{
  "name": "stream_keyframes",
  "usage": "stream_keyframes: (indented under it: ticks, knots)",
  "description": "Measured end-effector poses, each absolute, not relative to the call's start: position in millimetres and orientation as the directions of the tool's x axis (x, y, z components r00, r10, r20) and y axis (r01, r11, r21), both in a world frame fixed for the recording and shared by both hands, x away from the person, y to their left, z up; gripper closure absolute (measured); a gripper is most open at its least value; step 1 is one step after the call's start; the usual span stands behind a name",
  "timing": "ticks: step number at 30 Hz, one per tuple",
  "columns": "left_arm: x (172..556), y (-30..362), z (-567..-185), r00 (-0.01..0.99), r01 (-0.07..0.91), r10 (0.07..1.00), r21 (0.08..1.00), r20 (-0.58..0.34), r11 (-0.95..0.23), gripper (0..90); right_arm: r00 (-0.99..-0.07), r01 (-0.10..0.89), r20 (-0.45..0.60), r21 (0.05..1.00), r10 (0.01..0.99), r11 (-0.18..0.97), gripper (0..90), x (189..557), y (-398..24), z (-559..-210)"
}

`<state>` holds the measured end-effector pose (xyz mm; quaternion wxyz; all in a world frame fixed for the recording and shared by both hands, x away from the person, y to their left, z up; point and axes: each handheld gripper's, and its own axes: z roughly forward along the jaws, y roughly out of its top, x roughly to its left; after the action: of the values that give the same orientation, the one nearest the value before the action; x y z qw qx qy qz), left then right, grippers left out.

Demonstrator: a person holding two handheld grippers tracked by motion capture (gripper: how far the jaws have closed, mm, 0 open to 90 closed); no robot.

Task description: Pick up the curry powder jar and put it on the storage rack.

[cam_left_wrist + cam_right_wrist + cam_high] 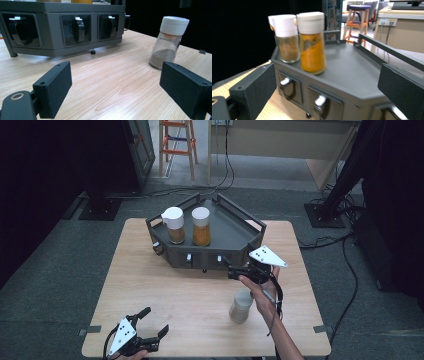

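The right gripper (pixel 235 271) hangs at about four o'clock on the table (pixel 150 285), held just off the front wall of the grey spice rack (pixel 230 232), its jaws spread wide with nothing between them. In the right gripper view (pixel 324 95) those jaws frame the rack's front drawers, whose small white knobs (pixel 320 100) sit just ahead at six o'clock. On the rack's top deck, at eleven o'clock from the jaws, stand two white-capped jars side by side and upright: the orange spice jar (pixel 312 47) nearer, the brown spice jar (pixel 286 40) just beside it at its nine o'clock, their caps almost touching.

Directly below the right hand (pixel 260 292), at five o'clock on the table, a clear shaker (pixel 241 306) with a white lid stands alone on the wood, partly hidden by the wrist in the high view. It is apart from the rack and touched by neither gripper.

The left gripper (pixel 152 322) rests at seven o'clock near the table's front edge, jaws likewise apart and empty. In the left gripper view (pixel 113 87) the shaker (pixel 168 41) stands at two o'clock beyond the right-hand jaw, a little grey-brown powder in its bottom, and the rack's drawer fronts (pixel 76 30) fill eleven o'clock
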<state>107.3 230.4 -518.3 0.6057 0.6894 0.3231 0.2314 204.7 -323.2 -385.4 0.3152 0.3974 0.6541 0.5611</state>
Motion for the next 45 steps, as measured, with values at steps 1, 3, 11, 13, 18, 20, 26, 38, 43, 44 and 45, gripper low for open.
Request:
stream_keyframes:
  ticks: [1,3,11,13,18,20,26,38,43,44,45]
  knots:
    - [107,230,-518,0.684,0.166,0.726,0.984,-0.073,-0.057,10.6,-0.478,0.165,0.026,0.984,0.878,0.060,1.9,202,-325,-387]
    - [107,230,-519,0.684,0.167,0.726,0.984,-0.074,-0.058,10.6,-0.471,0.167,0.026,0.984,0.882,0.060,1.9,197,-331,-390]
    - [108,230,-519,0.684,0.167,0.726,0.984,-0.073,-0.058,10.6,-0.425,0.182,0.073,0.983,0.902,0.006,1.9,183,-358,-406]
    - [108,230,-519,0.684,0.167,0.726,0.984,-0.073,-0.058,10.6,-0.410,0.188,0.074,0.982,0.909,0.005,1.9,181,-362,-410]
    - [108,230,-519,0.683,0.169,0.727,0.984,-0.073,-0.060,10.6,-0.380,0.200,0.071,0.980,0.922,0.008,1.9,176,-368,-421]
    - [108,230,-519,0.682,0.169,0.727,0.984,-0.073,-0.060,10.6,-0.376,0.204,0.072,0.979,0.924,0.007,1.8,175,-370,-425]
    - [108,230,-520,0.682,0.168,0.727,0.984,-0.074,-0.057,10.6,-0.358,0.213,0.082,0.977,0.930,-0.004,1.9,171,-375,-435]
    - [108,231,-520,0.682,0.167,0.727,0.984,-0.074,-0.056,10.6,-0.332,0.226,0.078,0.974,0.940,-0.001,1.9,167,-378,-452]
    - [108,231,-520,0.682,0.165,0.727,0.985,-0.074,-0.055,10.6,-0.322,0.238,0.094,0.971,0.942,-0.015,1.8,167,-379,-461]
    - [109,231,-520,0.682,0.165,0.727,0.985,-0.074,-0.055,10.6,-0.321,0.239,0.097,0.971,0.942,-0.019,1.8,167,-379,-464]
    - [109,231,-520,0.682,0.165,0.728,0.985,-0.074,-0.054,10.6,-0.321,0.238,0.096,0.971,0.942,-0.018,1.8,167,-379,-466]
